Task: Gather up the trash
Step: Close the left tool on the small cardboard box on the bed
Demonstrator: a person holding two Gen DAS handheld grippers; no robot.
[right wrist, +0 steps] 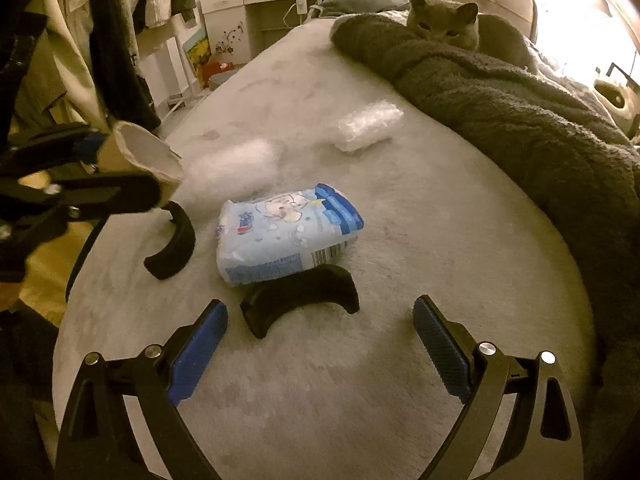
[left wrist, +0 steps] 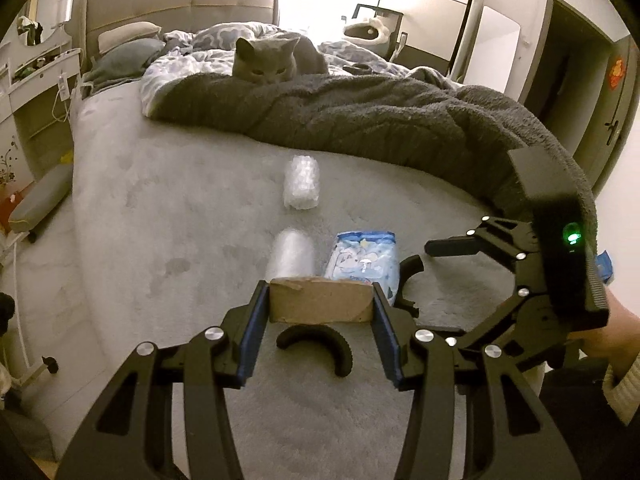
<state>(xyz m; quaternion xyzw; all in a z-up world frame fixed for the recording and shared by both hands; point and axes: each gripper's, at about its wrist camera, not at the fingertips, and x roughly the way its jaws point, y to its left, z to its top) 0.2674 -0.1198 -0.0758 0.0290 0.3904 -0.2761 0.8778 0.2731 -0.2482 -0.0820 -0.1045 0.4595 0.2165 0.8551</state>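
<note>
My left gripper [left wrist: 320,300] is shut on a brown cardboard piece [left wrist: 320,298], held above the grey bed; it also shows in the right wrist view [right wrist: 132,160]. A blue tissue pack [left wrist: 364,260] lies just ahead; in the right wrist view [right wrist: 286,232] it is in front of my open, empty right gripper [right wrist: 320,324]. A roll of bubble wrap [left wrist: 301,182] [right wrist: 370,124] lies farther on. A blurred white wad [left wrist: 290,256] [right wrist: 232,168] lies beside the pack. My right gripper [left wrist: 424,256] shows at the right of the left wrist view.
A grey cat [left wrist: 268,60] [right wrist: 444,20] lies on a dark fleece blanket [left wrist: 380,120] [right wrist: 500,96] across the bed. A white desk [right wrist: 260,4] and hanging clothes [right wrist: 120,20] stand beyond the bed's edge. A door [left wrist: 600,92] is at the right.
</note>
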